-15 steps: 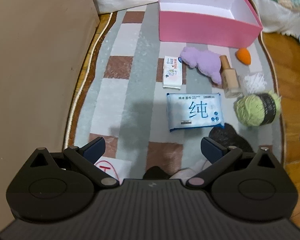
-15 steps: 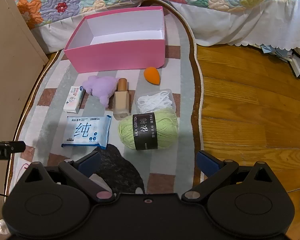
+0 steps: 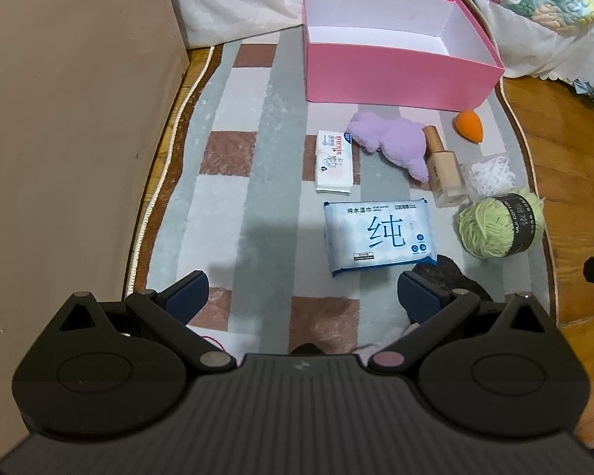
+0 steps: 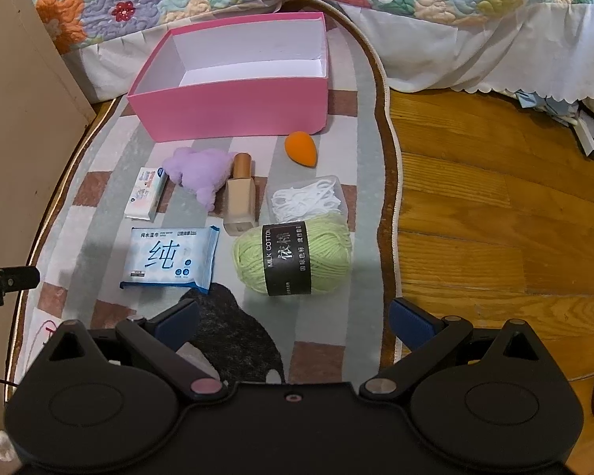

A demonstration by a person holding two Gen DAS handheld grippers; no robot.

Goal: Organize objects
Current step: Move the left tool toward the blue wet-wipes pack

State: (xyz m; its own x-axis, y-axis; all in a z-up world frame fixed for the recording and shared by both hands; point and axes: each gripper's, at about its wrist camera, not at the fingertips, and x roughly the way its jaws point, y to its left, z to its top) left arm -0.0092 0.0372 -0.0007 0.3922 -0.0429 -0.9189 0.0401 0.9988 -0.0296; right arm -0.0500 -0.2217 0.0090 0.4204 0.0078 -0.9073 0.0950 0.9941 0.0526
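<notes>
Rug (image 4: 328, 348) w/ yarn (image 4: 293, 253), wipes (image 4: 170, 257) near pink box (image 4: 233, 107); both claws (image 3: 303, 293) (image 4: 293, 320) wide open.

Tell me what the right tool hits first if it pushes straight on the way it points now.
Probably the green yarn ball: it lies just ahead of the open right tool, between its two fingers' lines, with only rug before it. Depth is hard to judge, so it may touch the rug first.
</notes>
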